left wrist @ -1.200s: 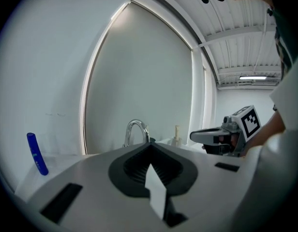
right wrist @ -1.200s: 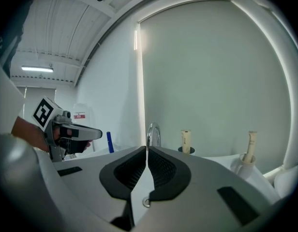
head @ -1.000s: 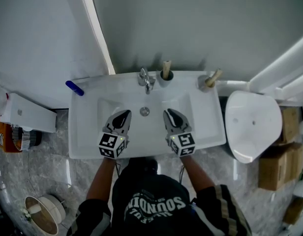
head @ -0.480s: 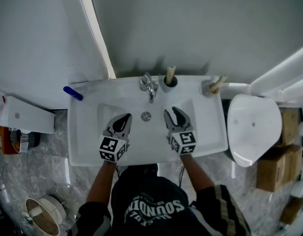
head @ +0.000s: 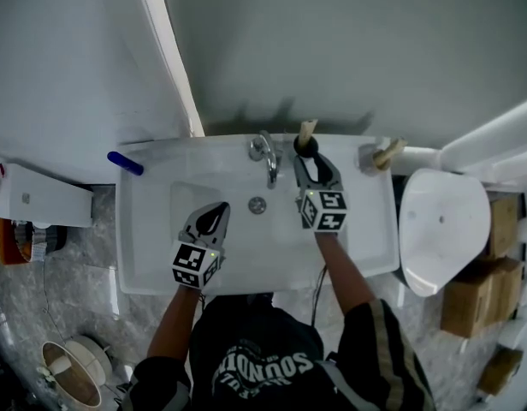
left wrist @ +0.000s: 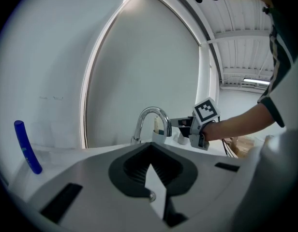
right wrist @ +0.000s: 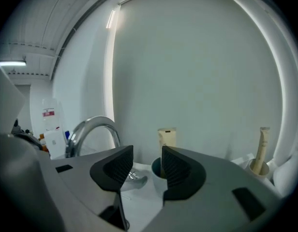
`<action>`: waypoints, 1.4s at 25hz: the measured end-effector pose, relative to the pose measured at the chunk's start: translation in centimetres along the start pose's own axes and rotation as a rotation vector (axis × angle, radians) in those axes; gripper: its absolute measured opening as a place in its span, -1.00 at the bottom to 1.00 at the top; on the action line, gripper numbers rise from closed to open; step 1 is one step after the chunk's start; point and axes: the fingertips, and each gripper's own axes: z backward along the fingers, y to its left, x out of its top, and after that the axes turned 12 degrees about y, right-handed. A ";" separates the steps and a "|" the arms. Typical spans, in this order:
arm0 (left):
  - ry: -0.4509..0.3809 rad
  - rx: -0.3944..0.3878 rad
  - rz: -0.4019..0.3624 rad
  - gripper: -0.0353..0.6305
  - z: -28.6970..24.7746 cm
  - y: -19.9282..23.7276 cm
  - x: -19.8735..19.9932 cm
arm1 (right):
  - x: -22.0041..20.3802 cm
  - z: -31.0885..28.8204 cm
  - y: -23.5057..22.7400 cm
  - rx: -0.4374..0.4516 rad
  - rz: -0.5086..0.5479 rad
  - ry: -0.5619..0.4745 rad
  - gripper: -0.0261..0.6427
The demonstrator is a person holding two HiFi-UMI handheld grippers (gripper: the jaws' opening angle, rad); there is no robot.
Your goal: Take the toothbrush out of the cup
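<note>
A small white cup [head: 306, 147] stands on the sink's back ledge, right of the faucet [head: 265, 151]. A pale, bamboo-coloured toothbrush [head: 307, 128] sticks up out of it. My right gripper [head: 312, 163] has its tips just in front of the cup; its jaws are opening and nothing is between the pads. In the right gripper view the toothbrush [right wrist: 167, 137] rises just beyond the right jaw, and that jaw partly hides the cup [right wrist: 157, 172]. My left gripper [head: 217, 212] hovers shut over the basin's front left. The left gripper view shows the cup [left wrist: 158, 134] and the right gripper [left wrist: 185, 125].
The white sink [head: 152, 229] has a drain [head: 257, 205] in its basin. A second holder with a bamboo brush [head: 385, 153] stands at the back right. A blue tube [head: 125, 163] lies on the back left corner. A toilet [head: 443, 221] is right of the sink.
My right gripper has gone from the basin's front edge up to the cup at the back, and its jaws have spread apart. The left gripper has barely shifted.
</note>
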 end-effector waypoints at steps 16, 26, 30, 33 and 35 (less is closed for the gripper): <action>0.018 0.034 0.043 -0.90 0.6 2.4 -1.1 | 0.9 -8.8 -5.6 -0.082 -0.025 0.145 -0.22; 0.016 0.030 0.038 -0.90 0.9 2.1 -1.2 | 2.3 -8.4 -5.1 -0.050 0.026 0.150 -0.45; 0.013 0.023 0.030 -0.90 1.0 1.7 -1.0 | 3.9 -7.1 -4.6 -0.039 0.049 0.103 -0.46; 0.003 0.024 0.023 -0.90 1.3 1.3 -0.7 | 5.3 -5.8 -4.3 -0.033 0.052 0.072 -0.46; -0.004 0.026 0.020 -0.90 1.5 1.0 -0.5 | 6.3 -4.7 -4.1 -0.029 0.053 0.050 -0.46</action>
